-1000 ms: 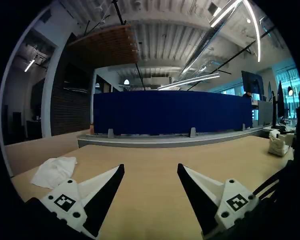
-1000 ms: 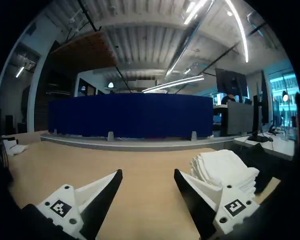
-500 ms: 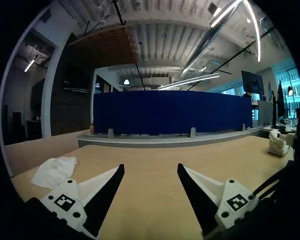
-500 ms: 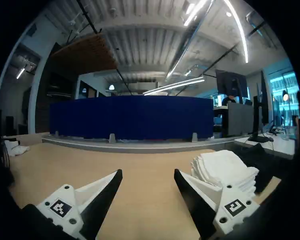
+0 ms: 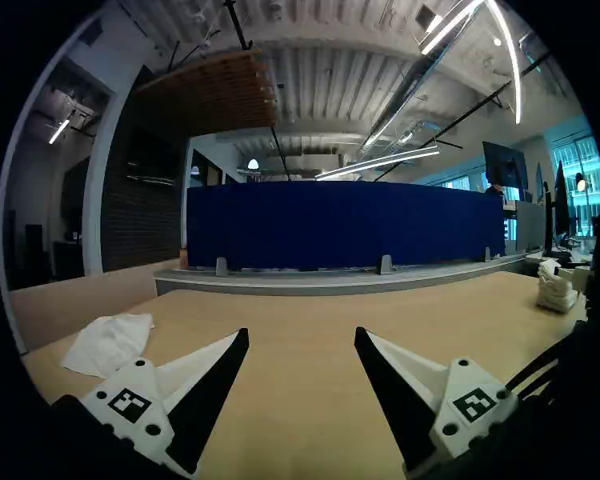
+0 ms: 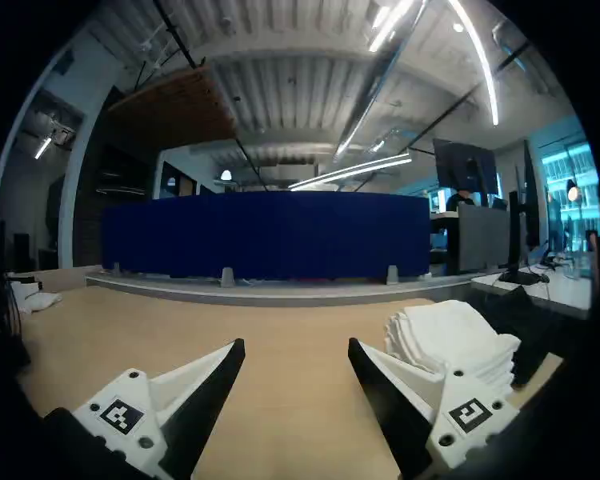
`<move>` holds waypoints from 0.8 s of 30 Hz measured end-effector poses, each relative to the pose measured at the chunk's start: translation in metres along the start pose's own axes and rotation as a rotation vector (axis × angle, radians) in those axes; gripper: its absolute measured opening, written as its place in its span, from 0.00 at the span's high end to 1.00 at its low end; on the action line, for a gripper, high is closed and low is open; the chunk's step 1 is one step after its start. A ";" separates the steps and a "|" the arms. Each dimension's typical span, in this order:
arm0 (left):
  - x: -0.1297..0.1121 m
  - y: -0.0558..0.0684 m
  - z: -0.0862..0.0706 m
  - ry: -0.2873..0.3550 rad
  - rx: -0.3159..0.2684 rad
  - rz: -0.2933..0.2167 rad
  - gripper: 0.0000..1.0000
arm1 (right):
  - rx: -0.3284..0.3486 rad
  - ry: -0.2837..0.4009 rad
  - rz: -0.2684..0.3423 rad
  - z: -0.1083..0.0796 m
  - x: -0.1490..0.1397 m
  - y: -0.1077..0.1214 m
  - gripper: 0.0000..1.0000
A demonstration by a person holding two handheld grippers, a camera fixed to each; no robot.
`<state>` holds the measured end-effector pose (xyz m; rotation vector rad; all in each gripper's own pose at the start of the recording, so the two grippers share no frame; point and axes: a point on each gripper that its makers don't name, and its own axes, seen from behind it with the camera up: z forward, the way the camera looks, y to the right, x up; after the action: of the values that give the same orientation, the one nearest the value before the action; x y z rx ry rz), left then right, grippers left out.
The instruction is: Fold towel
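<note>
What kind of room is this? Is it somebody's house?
Not a house. It is most likely an open office: a long wooden desk with a blue divider panel, computer monitors off to the side, and strip lights under a bare ceiling.

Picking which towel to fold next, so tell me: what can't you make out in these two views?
Left gripper view: crumpled towel, near edge hidden behind a jaw of the left gripper.
Left gripper view: folded stack, tiny at far right; layers unreadable.
Right gripper view: folded stack, near side hidden behind a jaw of the right gripper; towel count unclear.
Right gripper view: crumpled towel, tiny at left edge; shape unreadable.
</note>
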<state>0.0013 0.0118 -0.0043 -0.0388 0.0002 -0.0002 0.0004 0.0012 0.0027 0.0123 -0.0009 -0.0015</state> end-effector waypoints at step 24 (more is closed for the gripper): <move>0.000 0.000 0.000 0.000 0.000 0.000 0.02 | 0.000 0.000 0.001 -0.003 0.000 0.000 0.00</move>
<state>0.0012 0.0120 -0.0045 -0.0390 0.0002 -0.0005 0.0001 0.0011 0.0001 0.0125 -0.0007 -0.0007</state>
